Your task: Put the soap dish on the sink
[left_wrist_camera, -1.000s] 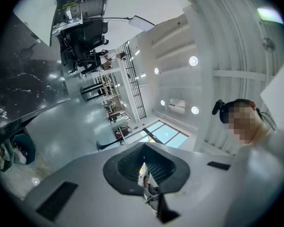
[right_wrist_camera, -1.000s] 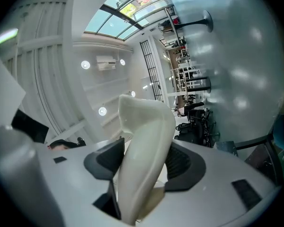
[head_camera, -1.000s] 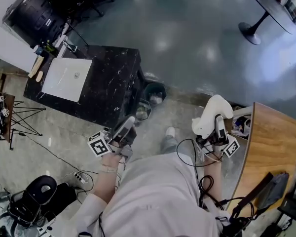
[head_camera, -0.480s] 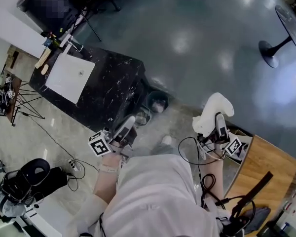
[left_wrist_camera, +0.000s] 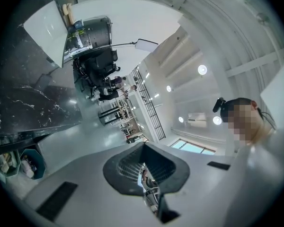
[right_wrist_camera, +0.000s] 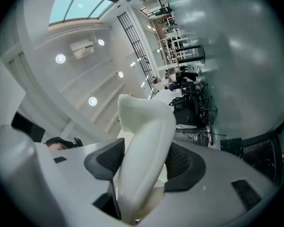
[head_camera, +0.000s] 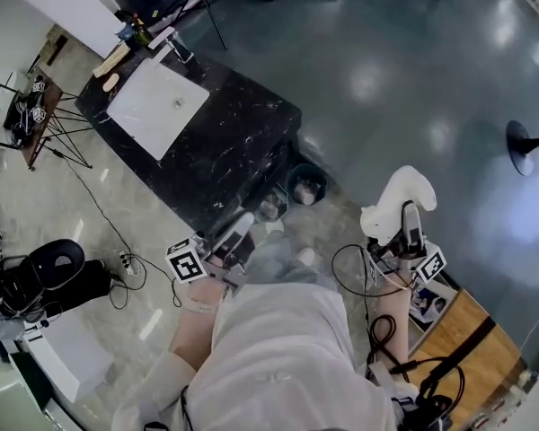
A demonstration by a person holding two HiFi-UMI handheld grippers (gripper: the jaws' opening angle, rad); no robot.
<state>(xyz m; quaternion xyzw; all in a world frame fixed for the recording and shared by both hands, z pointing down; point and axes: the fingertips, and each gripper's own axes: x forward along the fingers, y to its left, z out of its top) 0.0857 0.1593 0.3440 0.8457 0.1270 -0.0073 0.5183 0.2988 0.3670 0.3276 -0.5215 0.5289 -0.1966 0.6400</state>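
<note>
The white curved soap dish (head_camera: pixel 397 203) stands up between the jaws of my right gripper (head_camera: pixel 406 233), which is shut on it, at the right of the head view. In the right gripper view the soap dish (right_wrist_camera: pixel 144 126) fills the gap between the dark pads (right_wrist_camera: pixel 104 162), held in the air by the right gripper (right_wrist_camera: pixel 142 168). The white square sink (head_camera: pixel 157 106) is set in a black marble counter (head_camera: pixel 234 142) at the upper left, well away from both grippers. My left gripper (head_camera: pixel 232 239) points at the counter's near corner; in its own view the left gripper (left_wrist_camera: pixel 144 167) is shut and holds nothing.
Two small bins (head_camera: pixel 305 185) stand on the floor by the counter's near end. Bottles and a wooden board (head_camera: pixel 126 48) lie beyond the sink. A tripod (head_camera: pixel 36 124), a black bag (head_camera: pixel 45 277) and cables sit left. A wooden table (head_camera: pixel 458 335) is at lower right.
The counter and sink have shifted toward the middle of the head view, and the wooden table has dropped back to the lower right. Both grippers travelled along with the person; the soap dish stays gripped.
</note>
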